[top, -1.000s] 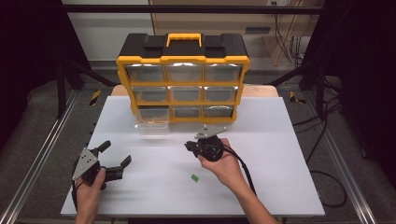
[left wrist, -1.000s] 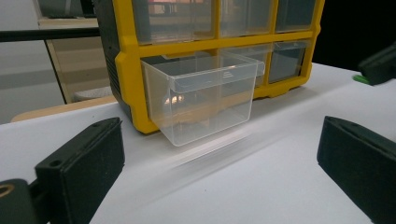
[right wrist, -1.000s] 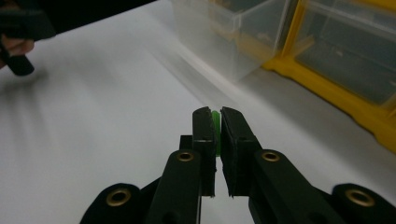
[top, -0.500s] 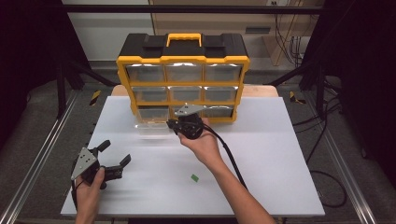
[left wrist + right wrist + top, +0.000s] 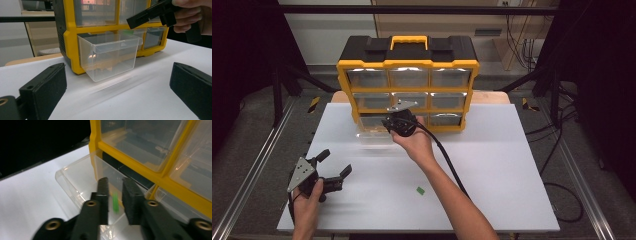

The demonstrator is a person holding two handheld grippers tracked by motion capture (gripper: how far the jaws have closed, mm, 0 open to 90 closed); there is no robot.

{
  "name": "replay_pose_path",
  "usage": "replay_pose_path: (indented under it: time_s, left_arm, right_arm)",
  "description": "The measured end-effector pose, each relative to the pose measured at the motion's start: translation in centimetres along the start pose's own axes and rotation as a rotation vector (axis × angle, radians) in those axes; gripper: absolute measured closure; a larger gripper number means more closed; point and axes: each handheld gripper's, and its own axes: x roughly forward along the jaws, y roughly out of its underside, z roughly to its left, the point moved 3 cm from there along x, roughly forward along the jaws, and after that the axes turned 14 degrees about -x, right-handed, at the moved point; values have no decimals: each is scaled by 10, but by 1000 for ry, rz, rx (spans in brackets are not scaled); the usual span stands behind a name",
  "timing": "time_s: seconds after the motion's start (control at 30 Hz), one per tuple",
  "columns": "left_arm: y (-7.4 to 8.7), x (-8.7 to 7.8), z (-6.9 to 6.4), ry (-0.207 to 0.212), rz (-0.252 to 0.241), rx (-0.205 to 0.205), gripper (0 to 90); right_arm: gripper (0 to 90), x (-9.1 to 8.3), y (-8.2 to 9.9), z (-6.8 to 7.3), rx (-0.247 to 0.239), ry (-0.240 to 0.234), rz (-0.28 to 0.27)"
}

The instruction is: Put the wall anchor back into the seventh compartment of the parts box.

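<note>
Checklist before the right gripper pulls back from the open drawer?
1. Drawer pulled out of the cabinet: ok.
2. Right gripper above the drawer: ok.
3. Its jaws have just been opening, with the green piece loose and blurred between them: ok.
4. That piece landed in the drawer: cannot tell.
5. Second green piece binned: not ok, it lies on the table.
6. Left gripper open, apart from the drawer: ok.

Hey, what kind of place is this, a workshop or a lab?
Probably a lab recording bench: a white table inside a metal frame, loose cables on the floor, and a yellow parts organizer as the workpiece.
</note>
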Motion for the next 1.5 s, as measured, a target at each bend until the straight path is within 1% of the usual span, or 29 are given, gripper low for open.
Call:
replay_pose_path:
  time_s: [0.07,0.13,0.2,0.23,0.3,0.43,0.53,0.57,0.63,0.7,0.73,0.8,0.9,0.97,1.0,1.03,1.1,1.27,1.37,1.5]
  left_arm:
    - [0,0,1,-1,0,-1,9]
    - [0,0,1,-2,-1,-2,9]
    - [0,0,1,-2,1,-1,10]
    - [0,0,1,-2,1,1,9]
    - [0,0,1,-3,2,1,9]
    - [0,0,0,-3,2,1,9]
    - [0,-1,1,-5,2,3,9]
    - [0,-1,1,-5,2,3,9]
    - [0,-1,1,-5,1,2,9]
    - [0,-1,1,-6,2,2,9]
    - [0,-1,1,-6,2,3,9]
    - [0,-1,1,-5,3,3,9]
    - [0,0,1,-5,3,3,9]
    - [0,0,0,-5,4,4,9]
    - [0,0,0,-5,4,4,9]
    - [0,-1,0,-3,3,6,9]
    - [0,-1,0,-3,2,6,9]
    - [0,-1,0,-3,2,7,8]
    - [0,-1,-1,5,-4,12,7]
    - [0,-1,-2,5,-2,13,7]
  right_arm:
    - [664,-3,-2,1,-3,10,-6]
    - [570,-9,-4,3,-4,20,3]
    - [526,-13,-5,6,-21,-5,13]
    - [495,-16,-5,8,-31,-7,22]
    - [396,-22,-7,13,-51,-4,32]
    - [270,-32,-8,21,-86,6,66]
    - [206,-40,-5,26,-101,8,93]
    - [206,-40,-5,26,-101,8,93]
    - [171,-47,1,31,-104,8,113]
    - [164,-49,4,33,-109,7,123]
    - [149,-55,11,37,-103,1,135]
    - [142,-60,17,39,-102,1,144]
    - [134,-69,25,39,-85,-1,155]
    - [131,-74,30,40,-82,2,161]
    - [131,-74,30,40,-82,2,161]
    - [126,-79,35,39,-79,3,172]
    - [122,-83,40,40,-73,3,179]
    - [108,-91,53,43,-62,-2,206]
    - [106,-96,61,44,-54,-4,217]
    - [104,-100,68,45,-47,-3,228]
